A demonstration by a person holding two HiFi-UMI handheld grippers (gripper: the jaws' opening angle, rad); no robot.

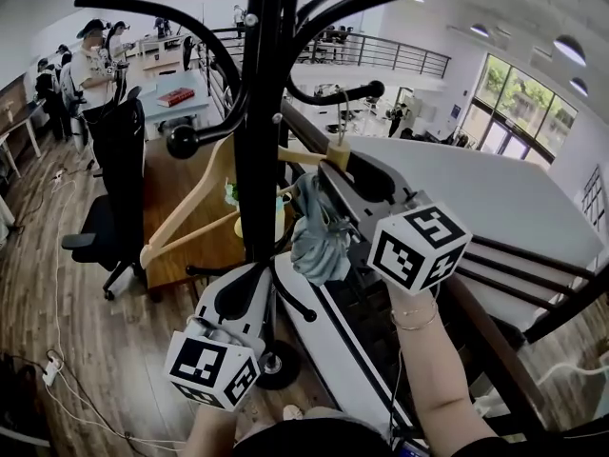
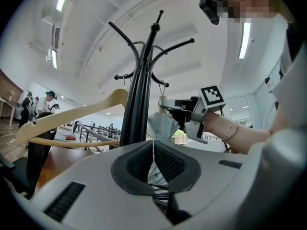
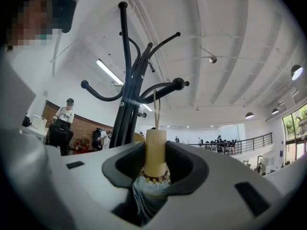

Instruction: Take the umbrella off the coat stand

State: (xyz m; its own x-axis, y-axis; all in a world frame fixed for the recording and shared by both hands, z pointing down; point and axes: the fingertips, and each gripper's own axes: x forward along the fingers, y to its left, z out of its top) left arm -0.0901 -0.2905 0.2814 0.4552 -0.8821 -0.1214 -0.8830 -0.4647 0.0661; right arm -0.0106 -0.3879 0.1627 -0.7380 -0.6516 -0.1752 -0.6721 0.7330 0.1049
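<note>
The fingers (image 3: 184,164) of the right gripper (image 3: 156,147) are clenched on the cream handle (image 3: 155,152) of a folded grey-blue umbrella (image 1: 319,236), one finger on each side, with the gathered cloth bunched just under them. From the top of the handle a thin cord (image 3: 155,109) runs up to a knob-tipped hook (image 3: 165,87) of the black coat stand (image 1: 259,112), so the umbrella hangs on the stand, close beside its pole.

The fingers (image 2: 139,162) of the left gripper (image 2: 153,152) are pinched together on the umbrella's cloth, lower down than the right gripper's hold. In the head view the left gripper sits below and to the left of the right one, with the pole between them. The right forearm wears thin bracelets (image 1: 416,317).

A pale wooden hanger (image 1: 190,203) hangs from the stand on the umbrella's far side, over a brown desk (image 1: 171,184). A black office chair (image 1: 114,179) stands on the wooden floor (image 1: 86,331) beside the desk, and a person in a cap (image 1: 93,65) stands further back.
</note>
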